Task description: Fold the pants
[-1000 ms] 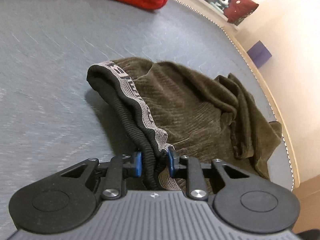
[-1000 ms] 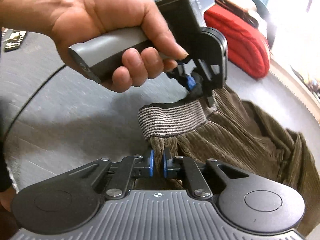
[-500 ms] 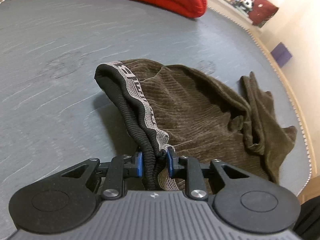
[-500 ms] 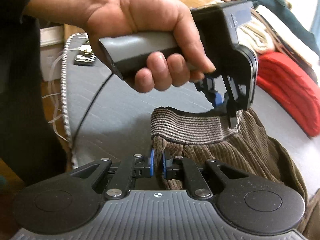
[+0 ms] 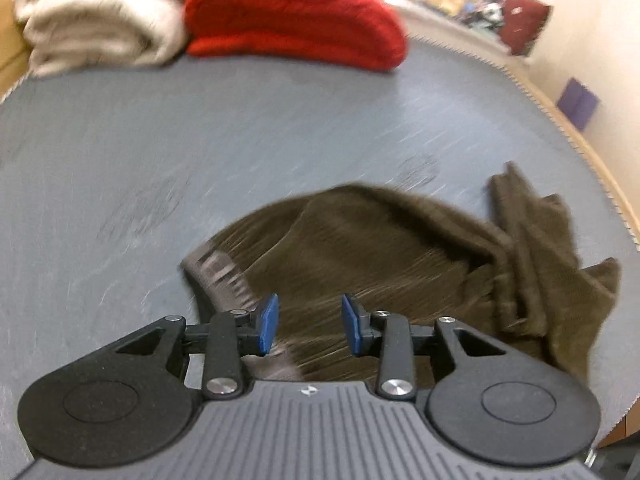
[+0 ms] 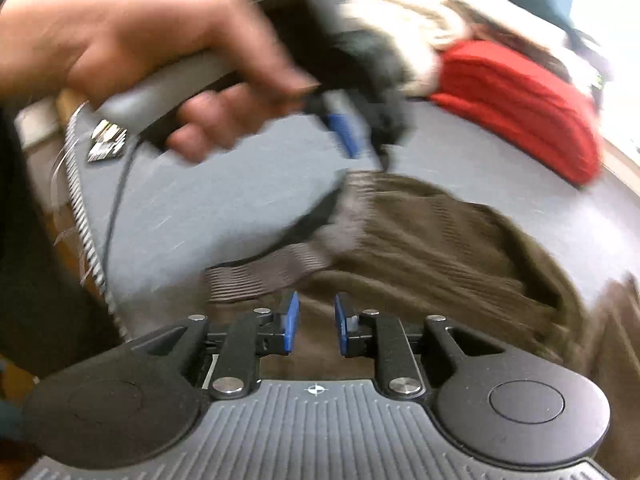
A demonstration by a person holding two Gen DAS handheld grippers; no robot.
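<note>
The brown corduroy pants [image 5: 384, 256] lie on the grey table [image 5: 200, 140], with the striped grey waistband [image 5: 224, 276] at the near left and the legs bunched at the right. My left gripper [image 5: 308, 324] is open and empty just above the waistband end. In the right wrist view the pants [image 6: 432, 248] lie flat with the waistband [image 6: 264, 276] close in front. My right gripper [image 6: 316, 324] is open and empty over it. The left gripper [image 6: 344, 136], held in a hand, shows blurred above the waistband.
A folded red garment [image 5: 296, 20] and a folded cream one [image 5: 100, 16] lie at the table's far side. The table's edge [image 5: 568, 136] curves along the right. A cable [image 6: 116, 208] and a small dark object [image 6: 106, 146] lie at the left edge.
Both grippers have opened and let go of the waistband. The pants have dropped flat onto the table. The left gripper has lifted away; both views are motion-blurred.
</note>
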